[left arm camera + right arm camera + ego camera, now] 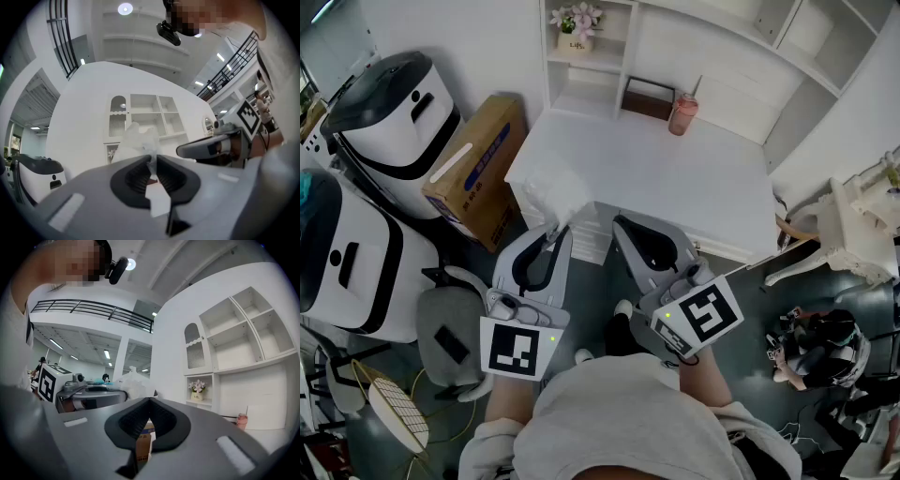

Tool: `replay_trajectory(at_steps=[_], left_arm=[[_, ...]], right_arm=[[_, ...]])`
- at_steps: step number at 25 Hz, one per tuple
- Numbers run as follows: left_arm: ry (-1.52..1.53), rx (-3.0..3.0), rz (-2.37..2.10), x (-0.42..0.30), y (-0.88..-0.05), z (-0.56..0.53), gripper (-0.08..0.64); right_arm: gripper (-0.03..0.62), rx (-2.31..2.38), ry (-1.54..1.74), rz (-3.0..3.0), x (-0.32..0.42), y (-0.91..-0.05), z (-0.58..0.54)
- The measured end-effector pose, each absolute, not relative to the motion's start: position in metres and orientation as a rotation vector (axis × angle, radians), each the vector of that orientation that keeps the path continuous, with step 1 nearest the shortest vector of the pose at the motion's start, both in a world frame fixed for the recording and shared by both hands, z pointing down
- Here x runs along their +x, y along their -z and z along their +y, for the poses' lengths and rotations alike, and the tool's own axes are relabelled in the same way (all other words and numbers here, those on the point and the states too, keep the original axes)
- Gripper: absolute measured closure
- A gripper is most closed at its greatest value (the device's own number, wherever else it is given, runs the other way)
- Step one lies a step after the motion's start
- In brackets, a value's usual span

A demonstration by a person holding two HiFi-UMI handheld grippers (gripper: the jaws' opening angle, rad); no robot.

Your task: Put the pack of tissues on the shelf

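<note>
Left tongs [153, 158]: clamped on the wrapper edge of the pack of tissues [555, 192].
Right tongs [150, 400]: pressed together, empty, just right of the pack.
Pack position: near left corner of the white worktop [675, 178].
Shelf [592, 58]: far side of the worktop.

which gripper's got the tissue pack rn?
The left gripper: its jaws pinch the wrapper of the white plastic-wrapped pack of tissues. The right gripper is shut with nothing between its jaws.
</note>
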State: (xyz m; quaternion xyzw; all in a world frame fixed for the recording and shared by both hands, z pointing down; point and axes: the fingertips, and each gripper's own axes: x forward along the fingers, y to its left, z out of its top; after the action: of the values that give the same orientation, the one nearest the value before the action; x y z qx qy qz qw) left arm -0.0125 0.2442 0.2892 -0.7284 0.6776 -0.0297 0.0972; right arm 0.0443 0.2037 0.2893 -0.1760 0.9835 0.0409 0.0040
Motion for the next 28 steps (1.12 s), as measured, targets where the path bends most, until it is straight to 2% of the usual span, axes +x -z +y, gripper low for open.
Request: replay_trajectory(at_steps=[15,28], left_arm=[[0.092,-2.157,2.015,-0.021,-0.293,0.227,0.534],[0.072,-2.171,1.998,-0.024,-0.292,0.153,0.534]], right_arm=[[0.591,-0.567,-0.109,3.088,0.04,-0.296,0.185],[0.591,-0.611,-0.056,3.057,0.04,-0.295,0.11]])
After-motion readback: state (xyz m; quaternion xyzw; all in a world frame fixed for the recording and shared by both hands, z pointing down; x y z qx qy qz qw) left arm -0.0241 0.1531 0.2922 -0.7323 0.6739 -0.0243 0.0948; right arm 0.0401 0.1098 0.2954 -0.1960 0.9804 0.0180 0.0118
